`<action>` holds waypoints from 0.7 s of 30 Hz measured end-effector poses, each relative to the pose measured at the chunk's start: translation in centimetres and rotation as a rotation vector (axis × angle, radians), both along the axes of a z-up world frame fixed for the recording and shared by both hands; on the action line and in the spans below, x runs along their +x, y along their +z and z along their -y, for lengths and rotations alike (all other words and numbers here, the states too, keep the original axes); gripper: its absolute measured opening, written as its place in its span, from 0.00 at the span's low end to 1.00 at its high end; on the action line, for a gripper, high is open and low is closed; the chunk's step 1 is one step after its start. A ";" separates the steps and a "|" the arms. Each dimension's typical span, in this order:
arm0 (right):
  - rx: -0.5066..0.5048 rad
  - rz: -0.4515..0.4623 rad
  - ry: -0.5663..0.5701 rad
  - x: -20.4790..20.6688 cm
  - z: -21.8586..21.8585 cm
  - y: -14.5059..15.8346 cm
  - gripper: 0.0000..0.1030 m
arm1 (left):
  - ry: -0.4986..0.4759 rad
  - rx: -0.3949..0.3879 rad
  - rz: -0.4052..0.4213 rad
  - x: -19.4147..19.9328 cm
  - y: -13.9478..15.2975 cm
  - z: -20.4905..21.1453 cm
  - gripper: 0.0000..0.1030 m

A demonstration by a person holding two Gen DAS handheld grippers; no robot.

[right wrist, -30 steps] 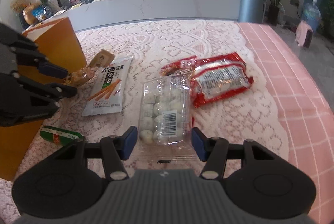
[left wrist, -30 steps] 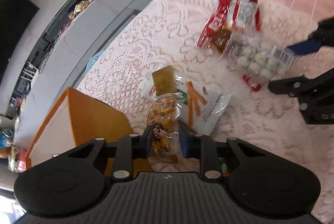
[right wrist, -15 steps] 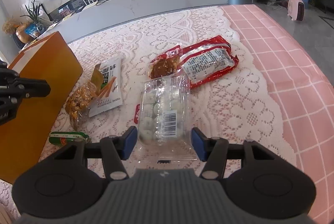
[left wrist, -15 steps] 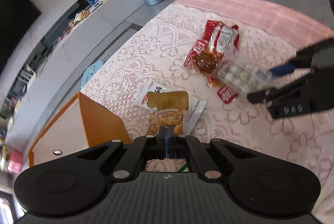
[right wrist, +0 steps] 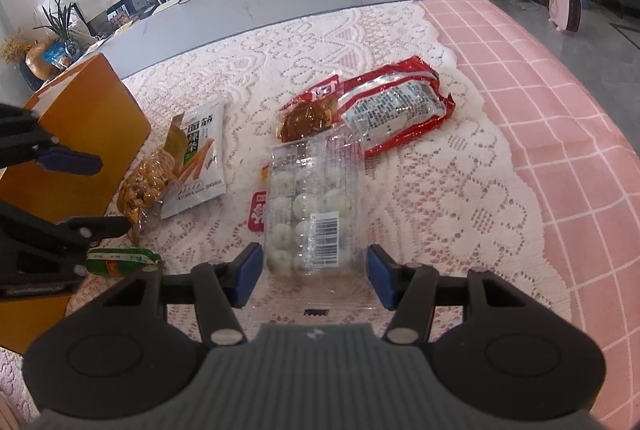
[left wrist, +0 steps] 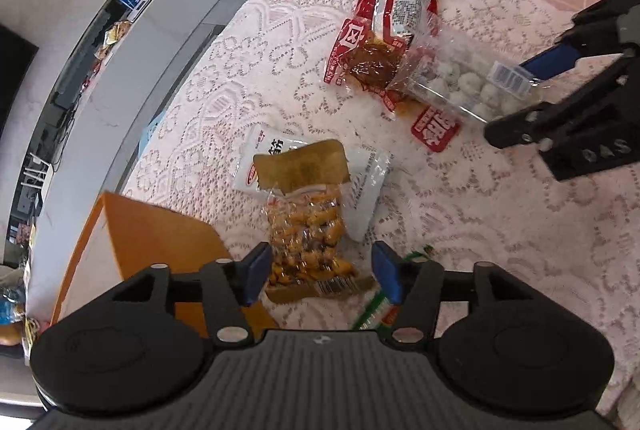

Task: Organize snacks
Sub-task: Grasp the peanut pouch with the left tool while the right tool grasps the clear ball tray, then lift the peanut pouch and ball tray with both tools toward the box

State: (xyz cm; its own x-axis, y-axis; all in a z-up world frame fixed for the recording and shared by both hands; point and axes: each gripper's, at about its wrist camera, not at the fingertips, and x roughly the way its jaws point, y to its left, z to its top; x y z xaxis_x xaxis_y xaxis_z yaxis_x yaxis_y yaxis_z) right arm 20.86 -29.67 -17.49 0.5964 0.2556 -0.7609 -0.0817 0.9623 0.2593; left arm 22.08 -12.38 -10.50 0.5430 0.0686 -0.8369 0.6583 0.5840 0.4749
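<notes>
Left hand-held gripper (left wrist: 318,276), jaws just opened around the peanut bag (left wrist: 306,230); right hand-held gripper (right wrist: 314,276) clamps our clear tray (right wrist: 314,205), which may slip if tilted.

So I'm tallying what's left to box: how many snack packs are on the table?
7: nut bag, white pouch, green pack, clear tray, small red sachet, brown-filled pack, large red pack. More may be hidden.

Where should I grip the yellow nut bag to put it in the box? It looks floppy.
Take the yellow nut bag by its flat sealed bottom edge with the barcode, coming from the near end, where it lies between the open left hand-held gripper pads.
</notes>
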 end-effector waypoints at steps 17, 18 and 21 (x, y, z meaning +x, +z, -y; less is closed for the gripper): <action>-0.003 0.031 0.022 0.5 -0.5 -0.1 0.67 | 0.064 -0.014 -0.160 6.0 -2.5 -0.8 0.81; -0.006 0.028 0.024 0.6 -0.6 -0.2 0.67 | 0.082 -0.035 -0.172 6.4 -2.4 -1.0 0.82; -0.022 0.029 0.029 0.8 -0.9 -0.4 0.68 | 0.139 -0.097 -0.215 7.3 -2.4 -1.8 0.81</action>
